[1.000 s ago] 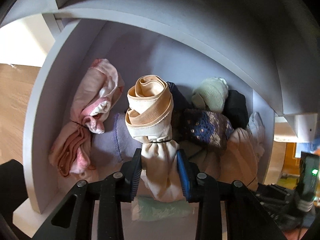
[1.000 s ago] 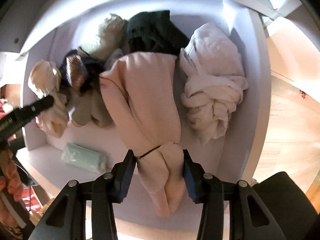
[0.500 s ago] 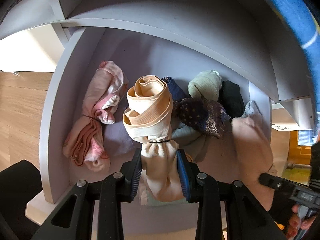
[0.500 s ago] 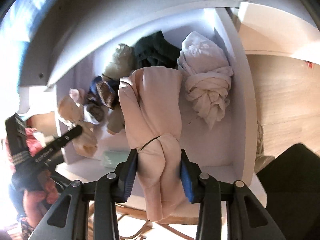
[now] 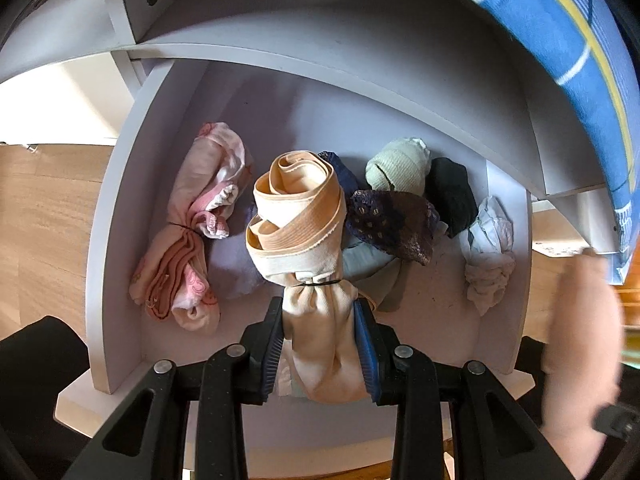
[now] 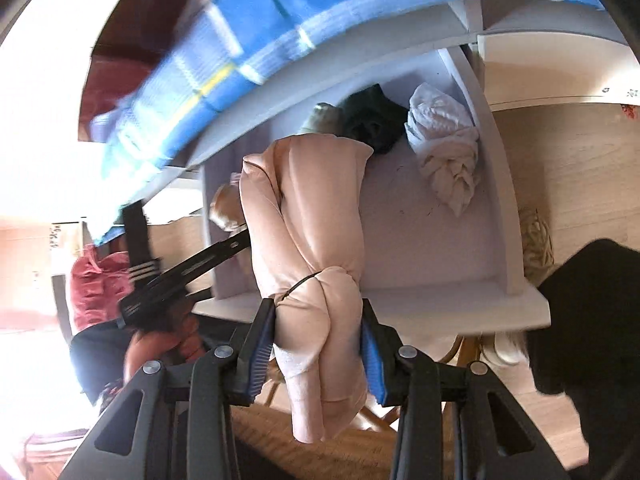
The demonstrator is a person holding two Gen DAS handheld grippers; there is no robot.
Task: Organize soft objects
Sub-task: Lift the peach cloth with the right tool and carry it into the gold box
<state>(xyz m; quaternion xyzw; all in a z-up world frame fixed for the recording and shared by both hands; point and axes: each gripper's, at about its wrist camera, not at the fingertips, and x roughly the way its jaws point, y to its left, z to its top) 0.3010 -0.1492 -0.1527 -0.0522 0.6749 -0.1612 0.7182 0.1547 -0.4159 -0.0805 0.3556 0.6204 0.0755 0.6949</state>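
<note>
Left gripper [image 5: 320, 334] clamping the beige bundle [image 5: 308, 236], right gripper [image 6: 318, 344] clamping the pink bundle [image 6: 308, 216] (both light, squashy; holding just below the ties).

The right gripper [image 6: 318, 344] is now drawn back out of the drawer [image 6: 500, 216], carrying the pink bundle [image 6: 312, 216] with it; that bundle's far end now hangs over the drawer's front part instead of lying deep among the clothes. The left gripper [image 5: 320, 344] also sits farther back from the drawer [image 5: 120, 216] with the beige bundle [image 5: 300, 216].
</note>
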